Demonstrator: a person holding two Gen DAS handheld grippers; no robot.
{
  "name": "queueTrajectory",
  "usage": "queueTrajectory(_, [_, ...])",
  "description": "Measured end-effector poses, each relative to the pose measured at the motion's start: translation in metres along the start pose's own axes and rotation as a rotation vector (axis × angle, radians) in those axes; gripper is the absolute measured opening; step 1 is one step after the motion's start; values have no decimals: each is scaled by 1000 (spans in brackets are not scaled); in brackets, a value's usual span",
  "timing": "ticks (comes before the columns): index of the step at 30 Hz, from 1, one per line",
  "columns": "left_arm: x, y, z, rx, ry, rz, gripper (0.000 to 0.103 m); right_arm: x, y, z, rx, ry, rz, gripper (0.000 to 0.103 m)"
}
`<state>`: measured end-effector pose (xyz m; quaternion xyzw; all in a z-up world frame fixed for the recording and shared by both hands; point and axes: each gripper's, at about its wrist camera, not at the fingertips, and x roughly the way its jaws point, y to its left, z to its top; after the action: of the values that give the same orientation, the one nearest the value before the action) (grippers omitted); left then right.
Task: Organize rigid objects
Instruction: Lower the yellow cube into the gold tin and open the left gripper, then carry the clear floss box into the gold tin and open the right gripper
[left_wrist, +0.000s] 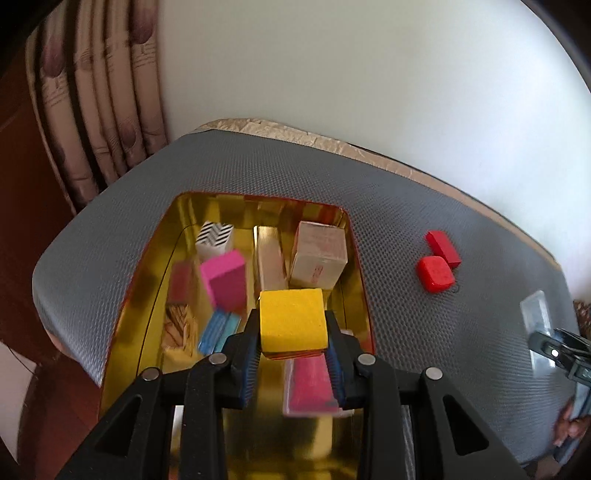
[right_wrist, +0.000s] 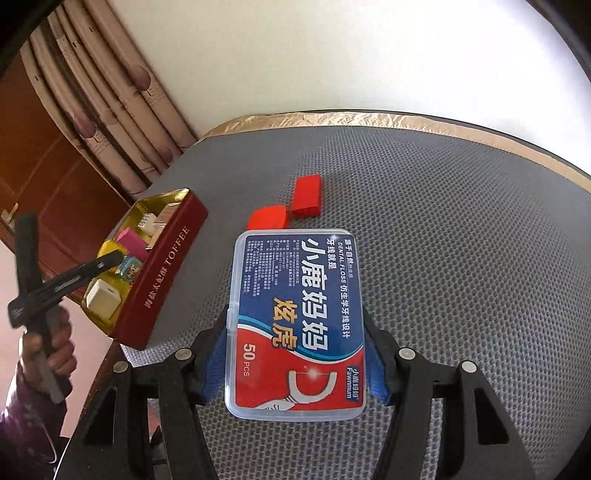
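Blocks fill much of the open tin (left_wrist: 177, 229), which sits on the grey mat (left_wrist: 258, 166) near its left edge; its gold inside holds, as far as can be counted, one zigzag black-and-white block (left_wrist: 214, 236), one pink block (left_wrist: 225, 280), one striped blue block (left_wrist: 218, 328), one wood-grain block (left_wrist: 179, 325), one large pale box (left_wrist: 319, 254) and one flat pink piece (left_wrist: 310, 384) near the front. Further shapes among them are too blurred to name.

One yellow block (left_wrist: 291, 317) is clamped between the blue pads of the left gripper (left_wrist: 291, 354), held above the tin's front half.

Two red blocks (left_wrist: 439, 262) lie on the mat to the right of the tin, touching each other: one rounded, one oblong.

One clear plastic dental floss box (right_wrist: 295, 321) with a blue and red label lies flat on the mat between the fingers of the right gripper (right_wrist: 295, 365). Both blue pads sit at its long sides, but whether they press on it cannot be told. The two red blocks lie just beyond its far end.
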<state>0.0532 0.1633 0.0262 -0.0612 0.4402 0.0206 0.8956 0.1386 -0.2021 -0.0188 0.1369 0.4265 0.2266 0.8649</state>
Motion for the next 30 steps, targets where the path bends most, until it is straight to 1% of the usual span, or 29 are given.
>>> queueTrajectory(5, [18, -5, 11, 21, 8, 31, 32, -6, 1, -1, -6, -6, 8, 59])
queueTrajectory(8, [25, -5, 15, 15, 25, 3, 32, -6, 2, -1, -9, -6, 10, 59])
queueTrajectory(10, [23, -4, 16, -1, 25, 8, 33, -7, 4, -1, -13, -5, 11, 59])
queueTrajectory(13, [7, -1, 14, -26, 0, 14, 36, -8, 7, -1, -20, -6, 13, 59])
queueTrajectory(16, [-20, 2, 7, -28, -48, 51, 39, -12, 12, 1, -29, -7, 27, 59])
queueTrajectory(18, [-39, 5, -4, -19, -76, 98, 41, -15, 20, 4, -36, -9, 48, 59])
queueTrajectory(19, [-46, 7, -9, -13, -80, 135, 41, -15, 25, 5, -39, -9, 60, 59])
queueTrajectory(21, [-59, 14, -25, -23, -75, 208, 42, -17, 40, 8, -60, -9, 91, 59])
queueTrajectory(22, [-65, 18, -33, -40, -68, 226, 42, -18, 49, 10, -74, -8, 108, 59])
queueTrajectory(25, [-84, 41, -60, -128, -48, 233, 42, -15, 84, 17, -119, 8, 176, 59])
queueTrajectory(27, [-91, 50, -71, -162, -44, 241, 43, -8, 110, 21, -151, 27, 220, 59])
queueTrajectory(30, [-101, 59, -82, -189, -83, 284, 44, 10, 147, 24, -183, 71, 275, 59])
